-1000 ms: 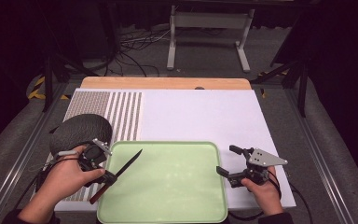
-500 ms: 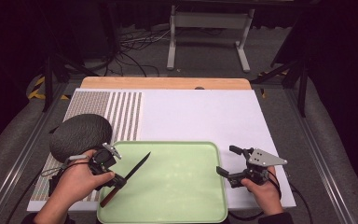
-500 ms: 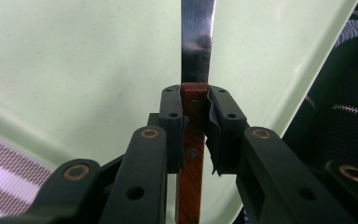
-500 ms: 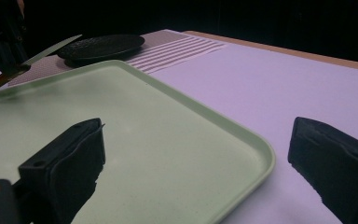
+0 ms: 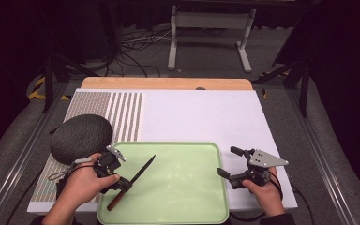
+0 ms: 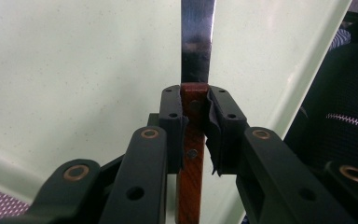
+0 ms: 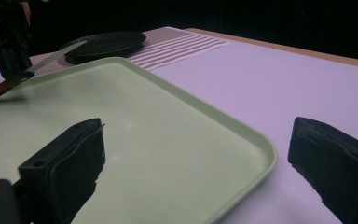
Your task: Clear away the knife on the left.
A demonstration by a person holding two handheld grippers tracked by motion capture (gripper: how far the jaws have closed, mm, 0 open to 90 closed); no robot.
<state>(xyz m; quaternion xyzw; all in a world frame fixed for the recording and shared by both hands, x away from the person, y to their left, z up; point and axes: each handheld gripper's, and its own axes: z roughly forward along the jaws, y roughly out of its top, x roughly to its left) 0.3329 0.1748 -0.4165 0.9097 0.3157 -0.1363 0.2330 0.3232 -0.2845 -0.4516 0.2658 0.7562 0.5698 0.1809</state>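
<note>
The knife [image 5: 132, 182] hangs over the left part of the green tray [image 5: 187, 187], its wooden handle pointing back toward the person and its dark blade angled up and away toward the tray's middle. In the left gripper view the reddish handle [image 6: 192, 154] sits squarely between the two black jaws, right where it meets the blade, and the pads press on it from both sides, so the left gripper [image 5: 117, 180] is clamped on the knife. From the right gripper view the knife [image 7: 32, 70] looks to be held just above the tray floor, tip raised, with a faint shadow under the handle end. The right gripper [image 5: 229, 163] rests off the tray's right edge on the white table top [image 5: 201, 117], its jaws spread wide with nothing between them; the tray's near corner [image 7: 256, 154] lies in the gap. Behind the left hand [image 5: 82, 187], a dark round plate [image 5: 80, 137] sits on the striped mat [image 5: 122, 112], just beside the tray's far left corner.
</note>
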